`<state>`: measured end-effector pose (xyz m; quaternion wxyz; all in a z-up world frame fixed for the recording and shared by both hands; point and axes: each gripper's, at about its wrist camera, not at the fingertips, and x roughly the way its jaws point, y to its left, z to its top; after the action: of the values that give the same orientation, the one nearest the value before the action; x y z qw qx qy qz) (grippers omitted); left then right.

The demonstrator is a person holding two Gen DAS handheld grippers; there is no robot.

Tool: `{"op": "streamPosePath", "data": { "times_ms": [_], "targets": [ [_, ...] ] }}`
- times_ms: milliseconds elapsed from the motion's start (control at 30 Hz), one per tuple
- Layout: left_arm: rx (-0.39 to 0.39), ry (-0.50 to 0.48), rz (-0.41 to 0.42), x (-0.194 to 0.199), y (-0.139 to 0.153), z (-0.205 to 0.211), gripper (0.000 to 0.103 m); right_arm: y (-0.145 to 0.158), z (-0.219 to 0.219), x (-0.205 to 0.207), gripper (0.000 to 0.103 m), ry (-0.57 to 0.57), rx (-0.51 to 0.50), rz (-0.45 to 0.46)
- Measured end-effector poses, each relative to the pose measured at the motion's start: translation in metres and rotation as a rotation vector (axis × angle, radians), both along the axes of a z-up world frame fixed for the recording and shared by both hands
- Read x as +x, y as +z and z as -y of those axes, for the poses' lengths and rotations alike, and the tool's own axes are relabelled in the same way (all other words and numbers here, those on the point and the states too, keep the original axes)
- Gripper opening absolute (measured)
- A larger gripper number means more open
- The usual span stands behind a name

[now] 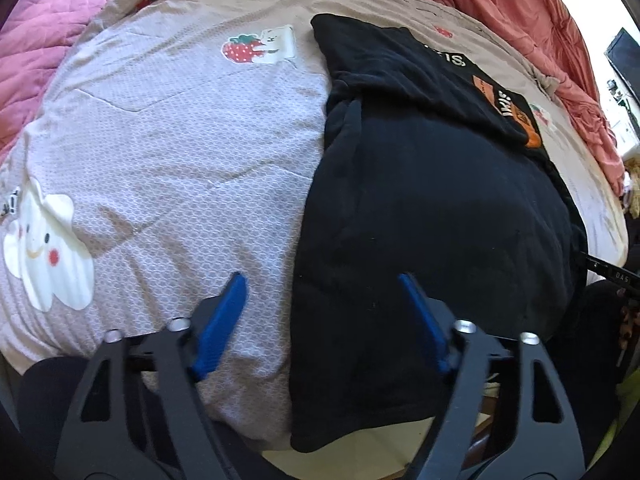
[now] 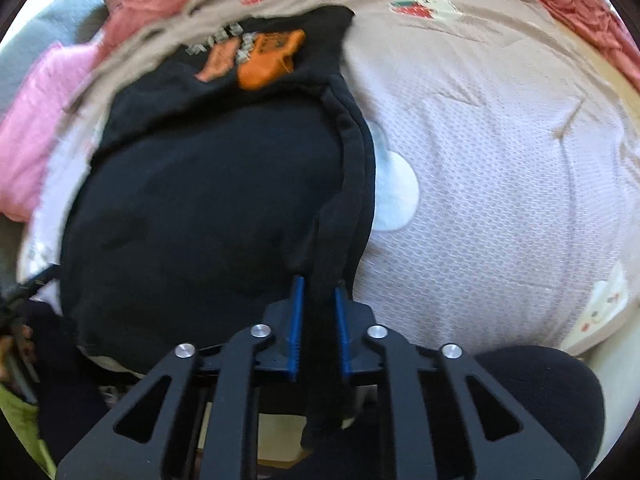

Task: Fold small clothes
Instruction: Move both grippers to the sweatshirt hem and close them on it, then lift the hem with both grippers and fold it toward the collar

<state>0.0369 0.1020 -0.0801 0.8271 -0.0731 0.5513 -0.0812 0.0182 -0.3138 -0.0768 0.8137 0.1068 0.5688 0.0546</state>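
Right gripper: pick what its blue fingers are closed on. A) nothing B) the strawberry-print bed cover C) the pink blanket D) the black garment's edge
D: in the right wrist view, the right gripper pinches a fold of the black garment between its fingers.

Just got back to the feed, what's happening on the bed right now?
A person is folding a black garment on a patterned bedsheet. The right hand-held gripper is shut on the garment's near edge. The left hand-held gripper is open, straddling the opposite edge without pinching it yet.
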Motion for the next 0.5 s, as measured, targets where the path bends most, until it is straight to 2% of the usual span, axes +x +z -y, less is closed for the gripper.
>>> {"op": "streamPosePath", "data": {
  "times_ms": [67,133,200,333,500],
  "targets": [
    [-0.013,-0.014,-0.01,-0.001,-0.002,0.002,0.04,0.004,0.004,-0.002,0.012,-0.009,0.023,0.012],
    [-0.011,-0.033,-0.023,-0.001,-0.005,0.006,0.031,0.005,0.003,-0.003,0.012,-0.006,0.027,0.019],
    [-0.003,-0.049,-0.021,-0.002,-0.005,0.01,0.028,0.008,0.002,-0.004,0.012,0.004,0.029,0.029],
    [-0.007,-0.066,-0.029,-0.003,-0.007,0.012,0.017,0.014,-0.002,-0.01,0.012,0.031,0.037,0.059],
    [0.014,-0.055,-0.05,-0.001,-0.013,0.013,0.02,0.006,-0.002,-0.002,0.014,0.009,0.011,0.021]
  ]
}}
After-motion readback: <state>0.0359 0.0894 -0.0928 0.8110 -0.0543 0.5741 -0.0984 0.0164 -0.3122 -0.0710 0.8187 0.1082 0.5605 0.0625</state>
